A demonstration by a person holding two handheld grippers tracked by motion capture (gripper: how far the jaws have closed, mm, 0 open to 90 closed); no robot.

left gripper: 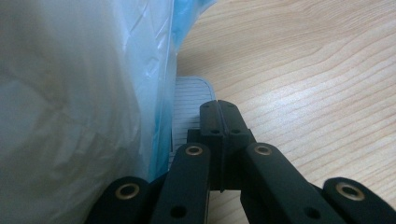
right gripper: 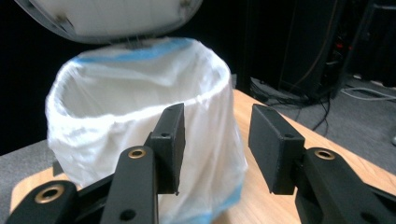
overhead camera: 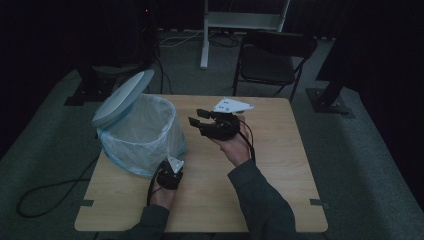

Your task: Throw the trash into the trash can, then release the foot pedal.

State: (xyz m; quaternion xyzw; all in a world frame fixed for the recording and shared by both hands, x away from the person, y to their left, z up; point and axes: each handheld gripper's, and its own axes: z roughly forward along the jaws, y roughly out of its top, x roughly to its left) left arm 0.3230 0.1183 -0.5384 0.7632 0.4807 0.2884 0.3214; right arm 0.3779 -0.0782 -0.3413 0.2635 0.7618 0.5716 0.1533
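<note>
Pedal bin [overhead camera: 137,131] w/ a white-and-blue plastic liner [right gripper: 140,112] sits on the left half of the table [overhead camera: 280,165], lid [overhead camera: 122,97] tipped up and open toward the back left.

Left hand-held gripper [overhead camera: 169,169] is low at the bin's front base, jaws clenched together w/ nothing between them. In the left gripper view the closed tips [left gripper: 218,116] rest on or just above the ribbed grey foot pedal [left gripper: 187,105] that sticks out from under the liner (can't tell if they actually press it, but the open lid fits that).

Right hand-held gripper [overhead camera: 200,120] is held up beside the bin's right rim, jaws released and spread, empty, pointing at the bin mouth.

Handling, as a guess:
- Bin looks like light plastic, prob. empty, so it could skid or tip on the smooth wood if pushed sideways; press the pedal straight down.
- Pedal is stiff and ribbed, decent purchase for closed tips.
- Liner is thin, soft, slippery film; it'll crumple and could tear or pull off the rim. If grabbing it, pinch the folded edge at the rim, not the loose side wall.
- Lid is rigid, hinged at the back; take it at the front edge.
</note>
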